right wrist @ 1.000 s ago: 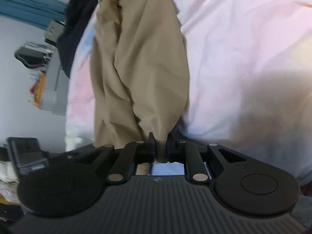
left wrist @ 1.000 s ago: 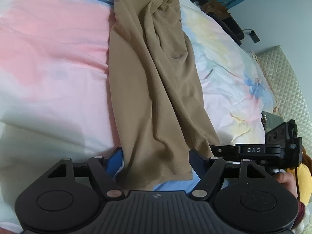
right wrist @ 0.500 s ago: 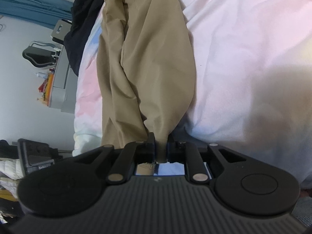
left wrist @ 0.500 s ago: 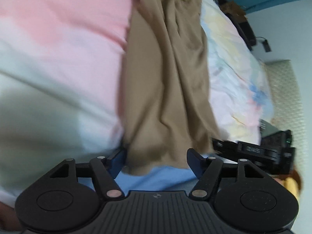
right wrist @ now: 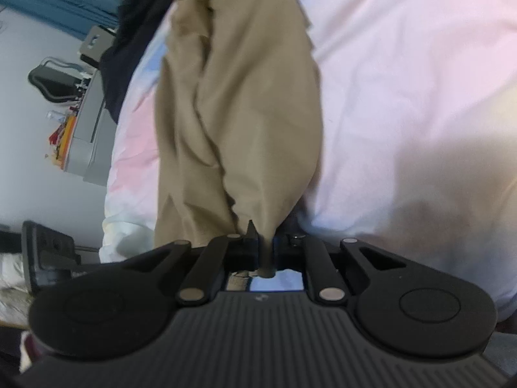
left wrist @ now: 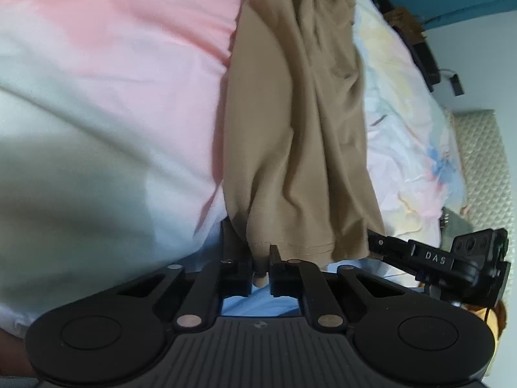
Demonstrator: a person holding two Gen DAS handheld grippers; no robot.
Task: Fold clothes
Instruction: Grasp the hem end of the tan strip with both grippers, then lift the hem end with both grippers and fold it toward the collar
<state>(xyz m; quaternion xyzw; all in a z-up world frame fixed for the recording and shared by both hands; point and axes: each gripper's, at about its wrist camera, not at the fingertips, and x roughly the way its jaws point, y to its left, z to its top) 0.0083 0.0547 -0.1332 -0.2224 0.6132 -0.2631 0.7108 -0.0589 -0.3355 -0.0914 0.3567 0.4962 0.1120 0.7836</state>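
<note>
A tan garment (left wrist: pixel 297 129) lies stretched in a long wrinkled strip across the pastel bedsheet (left wrist: pixel 113 80). My left gripper (left wrist: pixel 261 258) is closing its jaws on the near hem, and the pads pinch a bunched corner of the cloth. In the right wrist view the same tan garment (right wrist: pixel 239 113) runs away from my right gripper (right wrist: pixel 265 245), whose jaws are closing tighter on a gathered fold of the other near corner. The right gripper (left wrist: pixel 436 258) also shows at the left view's right edge, beside the hem.
The bedsheet (right wrist: pixel 404 80) spreads wide on both sides of the garment. Dark clothing (right wrist: pixel 135 38) is heaped at the bed's far end. A grey shelf with coloured items (right wrist: pixel 87 123) stands beyond the bed edge. A quilted panel (left wrist: pixel 484 161) borders the other side.
My left gripper went from wide open around the hem to shut on it, and it rolled slightly. The right gripper kept its grip on the cloth.
</note>
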